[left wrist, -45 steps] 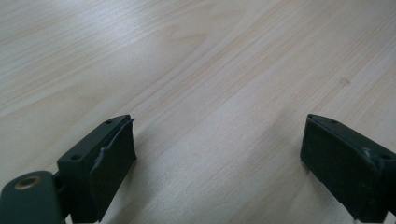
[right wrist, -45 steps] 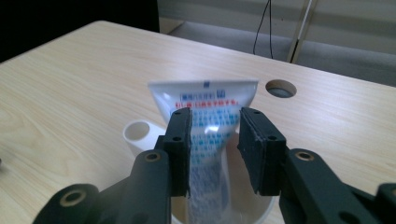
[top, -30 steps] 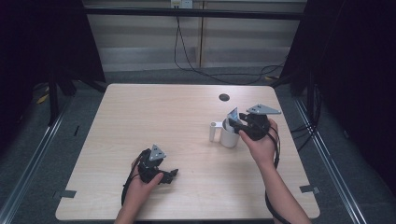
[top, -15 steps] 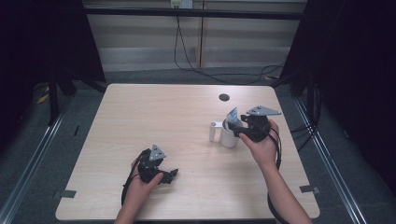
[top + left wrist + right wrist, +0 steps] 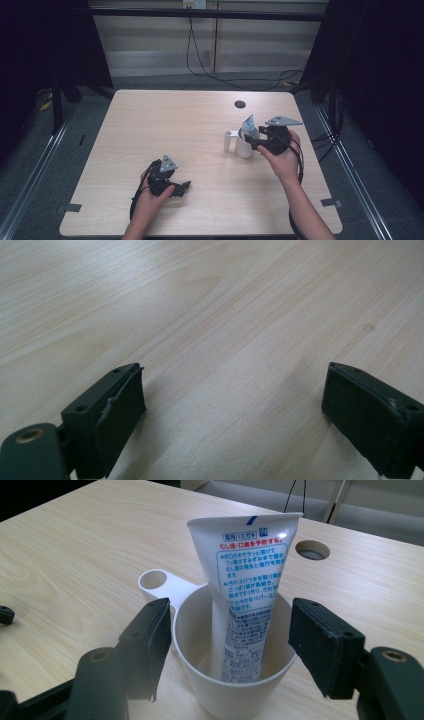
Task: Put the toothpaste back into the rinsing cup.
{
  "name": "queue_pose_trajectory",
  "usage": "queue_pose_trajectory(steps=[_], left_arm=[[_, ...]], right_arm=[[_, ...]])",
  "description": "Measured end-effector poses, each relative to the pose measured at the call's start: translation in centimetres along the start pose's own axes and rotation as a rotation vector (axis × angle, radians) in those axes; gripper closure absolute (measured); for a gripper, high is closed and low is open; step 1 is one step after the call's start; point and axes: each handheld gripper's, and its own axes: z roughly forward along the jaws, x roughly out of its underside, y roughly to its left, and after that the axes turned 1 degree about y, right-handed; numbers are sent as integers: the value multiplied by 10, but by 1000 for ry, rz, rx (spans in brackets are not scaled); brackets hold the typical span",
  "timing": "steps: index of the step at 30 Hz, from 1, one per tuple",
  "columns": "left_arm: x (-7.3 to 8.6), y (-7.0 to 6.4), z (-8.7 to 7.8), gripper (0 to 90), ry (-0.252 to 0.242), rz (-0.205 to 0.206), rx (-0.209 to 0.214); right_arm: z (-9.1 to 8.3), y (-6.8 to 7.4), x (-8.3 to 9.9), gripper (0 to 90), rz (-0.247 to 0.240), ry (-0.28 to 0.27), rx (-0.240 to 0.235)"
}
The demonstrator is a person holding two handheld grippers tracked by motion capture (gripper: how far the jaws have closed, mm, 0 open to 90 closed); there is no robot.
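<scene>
A white cup with a loop handle stands on the right half of the wooden table. A white toothpaste tube with blue print stands upright inside it. My right gripper is open, one jaw on each side of the cup, and neither jaw visibly touches it. In the right gripper view the tube rises between the jaws of my right gripper. My left gripper rests open on the near left of the table. Bare wood lies between the jaws of my left gripper.
A round cable hole sits in the table behind the cup and also shows in the right gripper view as a cable hole. Cables trail from both grippers toward the near edge. Dark floor and rails surround the table.
The right gripper has drifted very slightly toward the near side beside the cup. The cup, the tube and the left gripper have stayed in place.
</scene>
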Motion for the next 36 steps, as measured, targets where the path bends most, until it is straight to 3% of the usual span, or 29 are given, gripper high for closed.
queue_pose_trajectory(steps=[36], left_arm=[[0,0,0,99,0,0,-2]], right_arm=[[-20,-15,32,207,-34,60,-47]])
